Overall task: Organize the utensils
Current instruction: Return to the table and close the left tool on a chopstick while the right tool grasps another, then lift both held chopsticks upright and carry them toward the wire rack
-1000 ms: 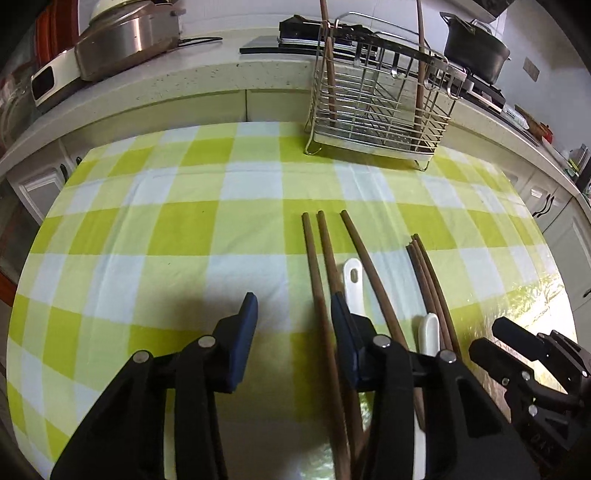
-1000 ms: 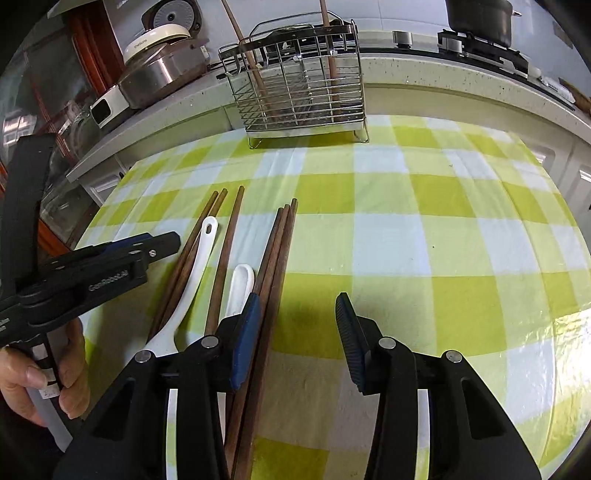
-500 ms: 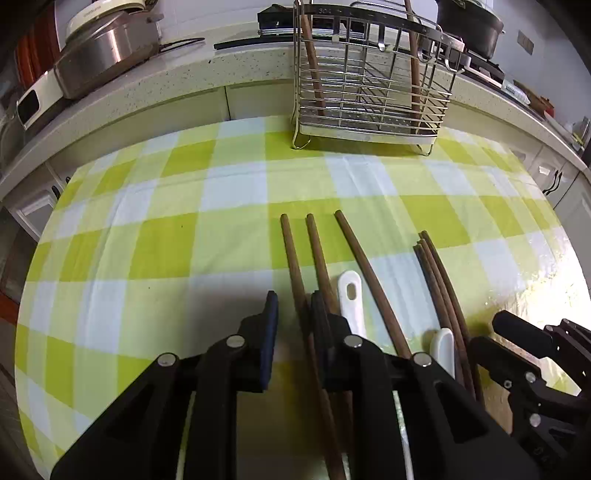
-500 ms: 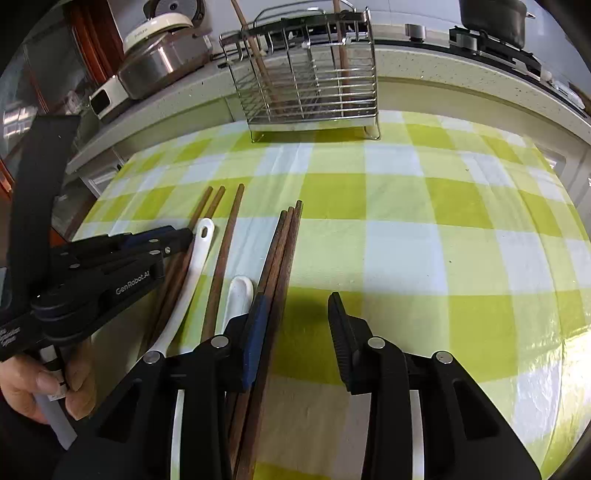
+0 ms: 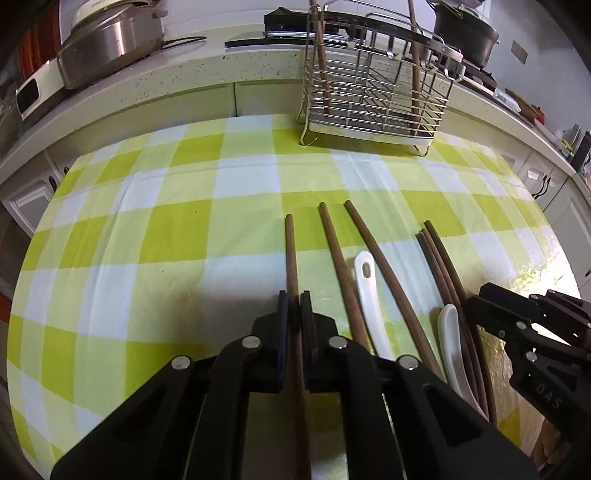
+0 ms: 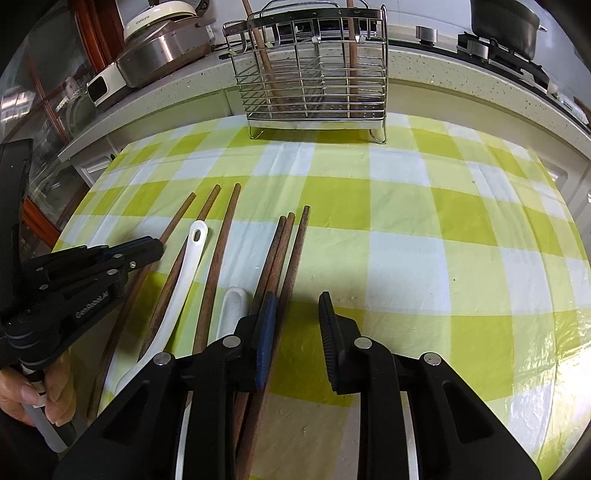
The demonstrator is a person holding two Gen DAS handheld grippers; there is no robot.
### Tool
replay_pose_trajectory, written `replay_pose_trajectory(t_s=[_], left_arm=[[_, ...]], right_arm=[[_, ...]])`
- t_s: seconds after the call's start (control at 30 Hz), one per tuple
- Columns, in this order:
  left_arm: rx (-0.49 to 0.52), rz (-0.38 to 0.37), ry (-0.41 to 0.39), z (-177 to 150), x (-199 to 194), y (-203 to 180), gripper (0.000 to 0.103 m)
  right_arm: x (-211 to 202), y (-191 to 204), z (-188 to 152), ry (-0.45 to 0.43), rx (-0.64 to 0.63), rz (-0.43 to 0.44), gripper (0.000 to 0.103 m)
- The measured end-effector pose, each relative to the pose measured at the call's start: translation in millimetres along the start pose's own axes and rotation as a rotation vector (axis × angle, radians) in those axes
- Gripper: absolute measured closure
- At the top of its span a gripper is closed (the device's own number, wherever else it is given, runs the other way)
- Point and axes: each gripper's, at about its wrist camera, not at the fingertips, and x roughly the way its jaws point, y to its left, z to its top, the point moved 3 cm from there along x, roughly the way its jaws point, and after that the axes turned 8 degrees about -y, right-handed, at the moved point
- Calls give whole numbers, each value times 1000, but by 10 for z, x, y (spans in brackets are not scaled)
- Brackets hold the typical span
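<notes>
Several brown wooden chopsticks and two white spoons lie in a row on the green-and-white checked cloth. My left gripper [image 5: 294,297] is shut on the leftmost chopstick [image 5: 290,251], which still lies on the cloth; it also shows in the right wrist view [image 6: 177,218]. My right gripper [image 6: 295,306] is open and empty, its left finger beside a bundle of three chopsticks [image 6: 286,251]. A long white spoon [image 6: 183,273] and a short white spoon [image 6: 231,306] lie between the sticks. The wire utensil rack [image 5: 373,96] at the far edge holds two upright chopsticks.
A steel cooker [image 5: 110,44] stands on the counter at the back left and a black pot [image 5: 467,33] at the back right. The counter edge runs behind the rack [image 6: 314,74]. The cloth's right half [image 6: 461,240] is bare.
My left gripper has moved forward and closed around the leftmost chopstick. My right gripper has stayed open beside the three-stick bundle and shifted only slightly.
</notes>
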Motion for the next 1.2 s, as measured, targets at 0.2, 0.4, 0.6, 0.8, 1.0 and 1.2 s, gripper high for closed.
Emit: replay_pose_trajectory(t_s=[0.2, 0.4, 0.6, 0.8, 1.0, 1.2], left_arm=[[-19, -4, -3, -11, -5, 33, 97], [-34, 14, -13, -39, -28, 58, 97], [-48, 28, -7, -48, -45, 85, 97], [-25, 50, -29, -77, -57, 49, 97], [-24, 50, -38, -98, -70, 57, 97], [-49, 39, -40, -94, -70, 94, 97]], right_arm=[[16, 46, -3, 9, -25, -46, 85], [38, 17, 6, -8, 0, -69, 87], [87, 85, 47, 2, -24, -90, 87], [71, 63, 19, -24, -42, -96, 94], [51, 61, -11, -56, -51, -100, 95], [61, 45, 10, -37, -32, -95, 95]])
